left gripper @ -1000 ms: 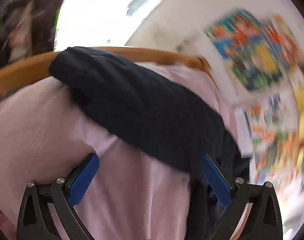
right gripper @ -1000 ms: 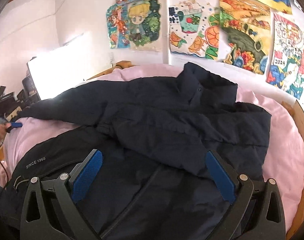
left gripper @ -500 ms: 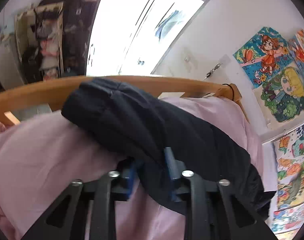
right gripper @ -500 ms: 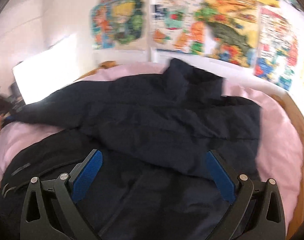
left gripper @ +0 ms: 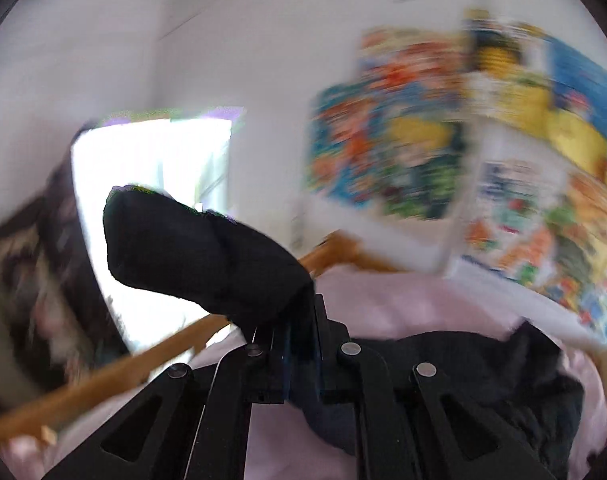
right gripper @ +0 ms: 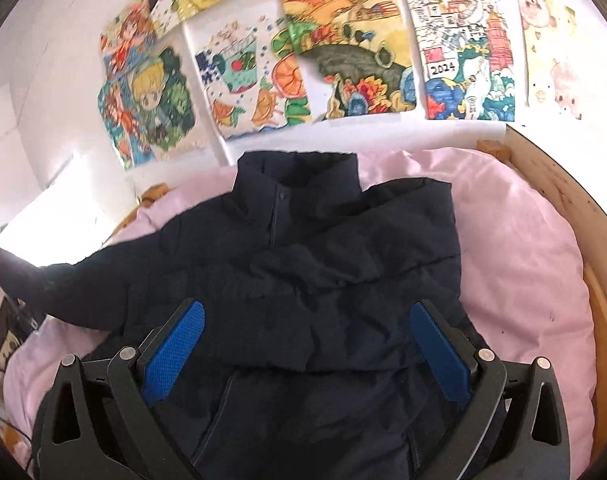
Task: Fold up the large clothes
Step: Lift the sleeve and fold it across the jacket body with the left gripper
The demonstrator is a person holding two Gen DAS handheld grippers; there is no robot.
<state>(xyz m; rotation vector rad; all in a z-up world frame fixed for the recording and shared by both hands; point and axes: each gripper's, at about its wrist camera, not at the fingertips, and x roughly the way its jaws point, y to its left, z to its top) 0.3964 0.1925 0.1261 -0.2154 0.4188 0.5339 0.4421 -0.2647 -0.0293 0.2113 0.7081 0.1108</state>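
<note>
One sleeve (left gripper: 199, 256) pinched in left gripper (left gripper: 299, 344), lifted toward ten o'clock; right gripper (right gripper: 307, 356) wide, empty, over jacket (right gripper: 303, 264) on bed (right gripper: 523, 248). Carry across the chest (keep cuff taut), release flat.

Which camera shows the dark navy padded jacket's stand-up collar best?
The right wrist view: the stand-up collar sits sharp and unobstructed above the jacket on pink bedding. The left wrist view is blurred and shows only a sleeve.

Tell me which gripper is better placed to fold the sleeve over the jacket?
Left. The left gripper has its jaws shut on the sleeve, lifted. The right gripper hangs open above the jacket, holding nothing.
</note>
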